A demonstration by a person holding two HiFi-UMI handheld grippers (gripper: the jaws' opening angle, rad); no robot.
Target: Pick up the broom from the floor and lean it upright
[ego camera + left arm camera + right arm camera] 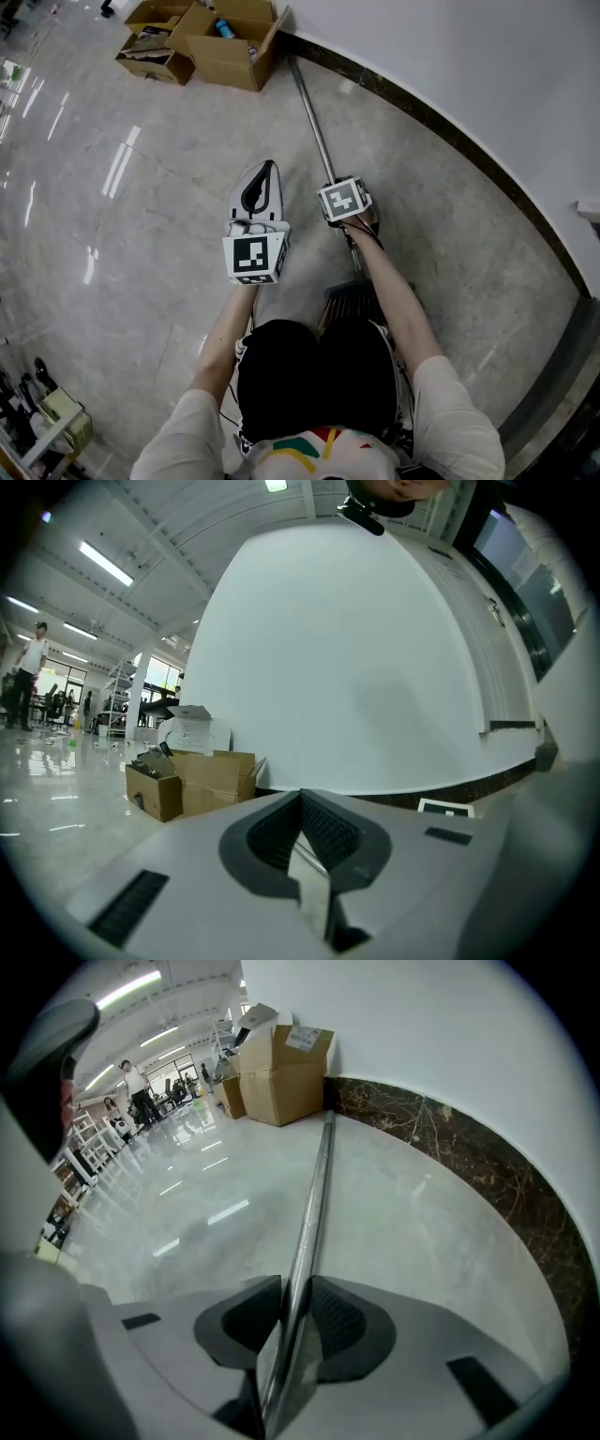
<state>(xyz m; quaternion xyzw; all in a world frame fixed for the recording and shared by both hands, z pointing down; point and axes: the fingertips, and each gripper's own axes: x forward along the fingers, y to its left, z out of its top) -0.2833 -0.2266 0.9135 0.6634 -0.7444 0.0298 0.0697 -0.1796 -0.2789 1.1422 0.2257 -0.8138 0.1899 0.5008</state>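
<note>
Right gripper (295, 1283) points steeply down onto the broom (317, 1176). Its jaws stand either side of the metal handle and the pads look pressed onto it. The pinch is low on the shaft, close to the dark broom head (349, 298) by the person's feet, an end likely chosen so the far tip can swing up against the wall (450, 66). Left gripper (268, 171) hangs level on the side of the handle away from the wall, jaws pressed together on nothing, probably kept free to steady the shaft once it rises. The broom lies flat on the floor (141, 187), just beside the wall and along its dark skirting (459, 1162), with its tip reaching the cardboard boxes (230, 47) standing against the same wall. A white label (305, 1039) on one box is too small to read; the gripper cubes carry only square markers.
</note>
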